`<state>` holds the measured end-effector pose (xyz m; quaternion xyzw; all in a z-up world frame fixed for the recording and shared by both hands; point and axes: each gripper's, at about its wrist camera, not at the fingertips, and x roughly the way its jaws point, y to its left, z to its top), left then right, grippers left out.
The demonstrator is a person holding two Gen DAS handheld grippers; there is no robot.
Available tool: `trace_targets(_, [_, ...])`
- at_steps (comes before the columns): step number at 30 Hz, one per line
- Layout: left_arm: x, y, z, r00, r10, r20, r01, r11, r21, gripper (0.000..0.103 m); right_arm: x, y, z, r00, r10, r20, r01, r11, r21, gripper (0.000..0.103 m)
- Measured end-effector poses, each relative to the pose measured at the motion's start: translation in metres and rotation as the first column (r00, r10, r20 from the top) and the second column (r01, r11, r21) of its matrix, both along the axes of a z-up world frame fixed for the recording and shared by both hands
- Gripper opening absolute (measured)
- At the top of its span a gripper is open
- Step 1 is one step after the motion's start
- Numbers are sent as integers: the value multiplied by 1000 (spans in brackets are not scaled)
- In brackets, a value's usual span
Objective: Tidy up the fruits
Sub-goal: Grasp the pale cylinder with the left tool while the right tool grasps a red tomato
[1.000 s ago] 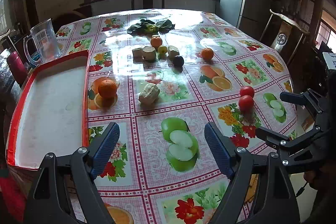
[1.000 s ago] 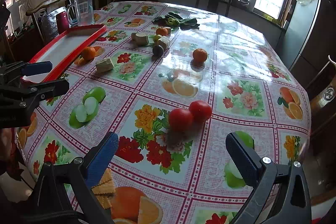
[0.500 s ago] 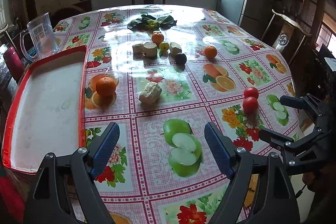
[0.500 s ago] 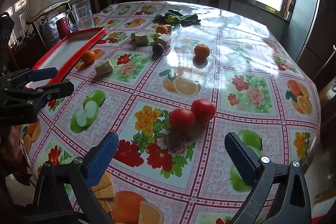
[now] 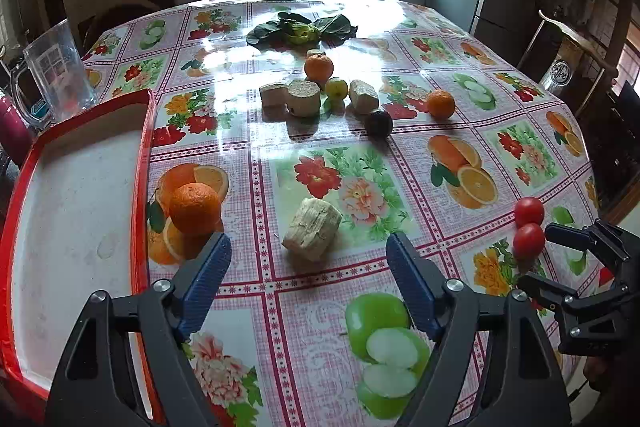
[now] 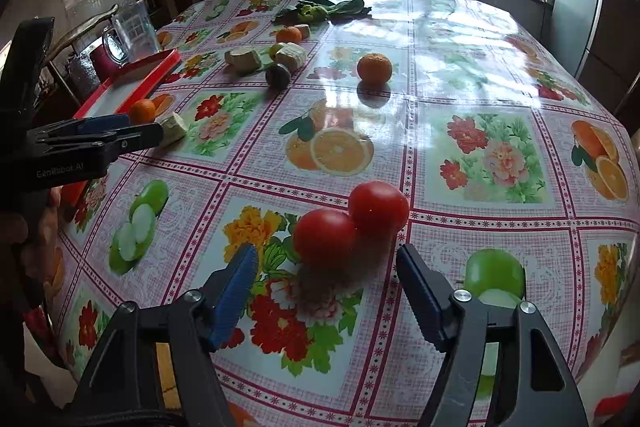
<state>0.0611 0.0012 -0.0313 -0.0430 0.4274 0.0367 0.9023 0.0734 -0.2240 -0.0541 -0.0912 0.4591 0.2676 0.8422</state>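
While both sets of jaws have just been narrowing, the right gripper (image 6: 326, 267) stands spread short of two touching tomatoes (image 6: 325, 237) — the left gripper (image 5: 308, 259) gapes just short of a pale chunk (image 5: 312, 235), gripping nothing.

Pale chunk (image 5: 312, 235) before left hand-held gripper (image 5: 308, 261)

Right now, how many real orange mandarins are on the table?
3: one round orange mandarin beside the red tray, one near the leafy greens, one alone, mid-right.
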Motion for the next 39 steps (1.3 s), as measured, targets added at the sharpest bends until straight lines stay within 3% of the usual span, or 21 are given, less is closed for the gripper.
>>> trace_targets(5, [17,2,-15,999,-18,-39,17,1000,-22,58,6,2,-2,1000,-15,13,16,1000,-27,52])
trace_targets(7, [21,0,-20,998,-33,-53,31,999,-25,46,5,5,-2,1000,-3,17,3,999,-33,47])
trace_targets(9, [21,-3,-22,998,-43,-47,42,999,-5,42,3,6,-2,1000,10,22,-10,999,-40,33])
trace_targets(12, [21,-4,-22,998,-47,-47,47,999,13,33,4,7,-1,1000,14,12,-14,1000,-20,33])
trace_targets(27, [-23,17,-6,1000,-20,11,21,996,-87,28,-20,35,21,995,104,-2,-103,992,73,33])
trace_targets(39, [-59,38,6,998,15,62,-8,993,-121,28,-40,64,32,984,177,8,-177,979,101,33])
